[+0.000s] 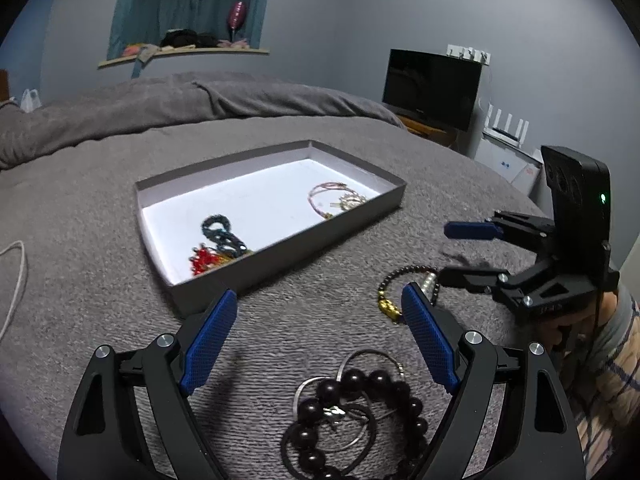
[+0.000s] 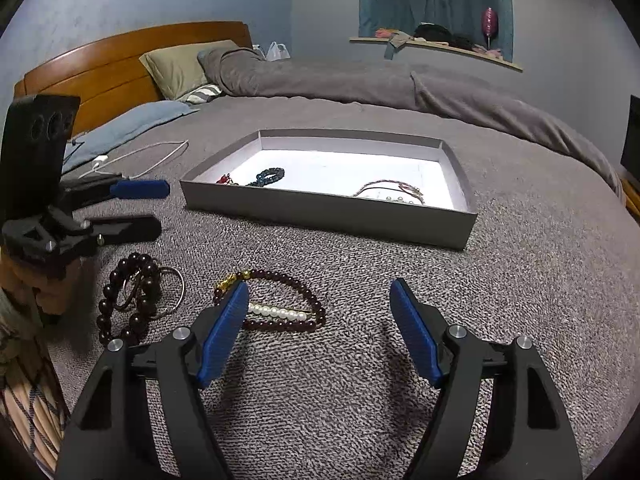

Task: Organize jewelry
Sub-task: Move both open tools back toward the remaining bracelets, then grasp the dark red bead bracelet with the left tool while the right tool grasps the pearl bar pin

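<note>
left gripper (image 1: 318,312) open | dark bead bracelet (image 1: 352,412) between fingers | tray (image 1: 280,252) beyond

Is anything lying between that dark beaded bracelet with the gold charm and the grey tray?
Nothing visible does. Only bare blanket separates the bracelet from the tray; its low front wall must be cleared.

Grey blanketed bed (image 2: 400,300) carries a tray (image 2: 328,210), two bead bracelets (image 2: 132,300) (image 2: 280,300), a white cable (image 2: 140,156)

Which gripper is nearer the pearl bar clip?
Right. The right gripper hangs open just behind the pearl bar clip, one fingertip overlapping its end. The left gripper is off to the side, above the dark bead bracelet.
</note>
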